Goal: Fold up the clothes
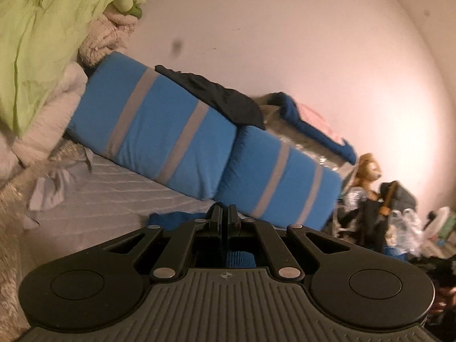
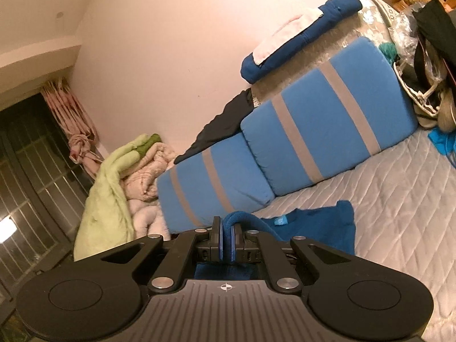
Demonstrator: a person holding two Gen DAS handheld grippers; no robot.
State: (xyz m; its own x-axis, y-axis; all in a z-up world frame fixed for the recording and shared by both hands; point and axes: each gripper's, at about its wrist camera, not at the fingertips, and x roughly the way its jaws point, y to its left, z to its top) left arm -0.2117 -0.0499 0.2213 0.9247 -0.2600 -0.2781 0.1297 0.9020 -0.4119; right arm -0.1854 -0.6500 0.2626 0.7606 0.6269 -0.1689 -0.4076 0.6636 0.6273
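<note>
A dark blue garment (image 2: 316,225) lies partly on the grey quilted mattress (image 2: 399,199). My right gripper (image 2: 227,238) is shut on a fold of it, and the cloth loops up over the pads. In the left wrist view, my left gripper (image 1: 227,221) is shut on the same blue garment (image 1: 171,218); cloth shows just beyond the fingers and under them. Most of the garment is hidden beneath both grippers.
Two blue cushions with grey stripes (image 1: 159,131) (image 2: 327,119) lean on the wall, with a black garment (image 1: 211,94) on top. A green and beige bedding pile (image 1: 42,42) sits left. A folded blue and pink cloth (image 2: 299,34), a plush toy (image 1: 367,171) and clutter lie right.
</note>
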